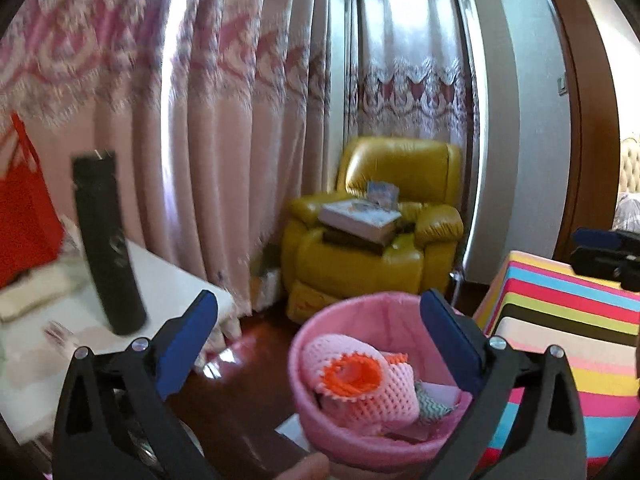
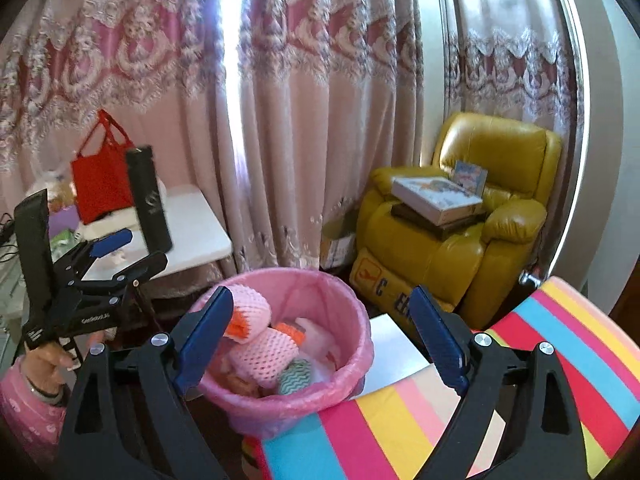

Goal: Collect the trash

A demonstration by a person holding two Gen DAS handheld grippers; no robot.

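A pink trash bin [image 1: 320, 436] with a pink liner stands on the dark floor and holds pink-and-orange foam fruit nets [image 1: 360, 380] and a teal zigzag wrapper [image 1: 434, 404]. My left gripper [image 1: 318, 300] hangs open above the bin with nothing between its blue pads. The right wrist view shows the same bin [image 2: 352, 364], the foam nets [image 2: 260, 352] and the wrapper [image 2: 294, 376] inside it. My right gripper [image 2: 322, 296] is open over the bin and holds nothing. A hand [image 2: 48, 360] holds the left gripper [image 2: 136, 250] at the left of that view.
A white side table [image 2: 196, 236] at the left carries a tall black flask [image 2: 150, 200] and a red bag [image 2: 102, 184]. A yellow armchair [image 2: 460, 248] with stacked books stands behind the bin. A striped cloth surface [image 2: 520, 380] lies at the lower right, and curtains cover the back.
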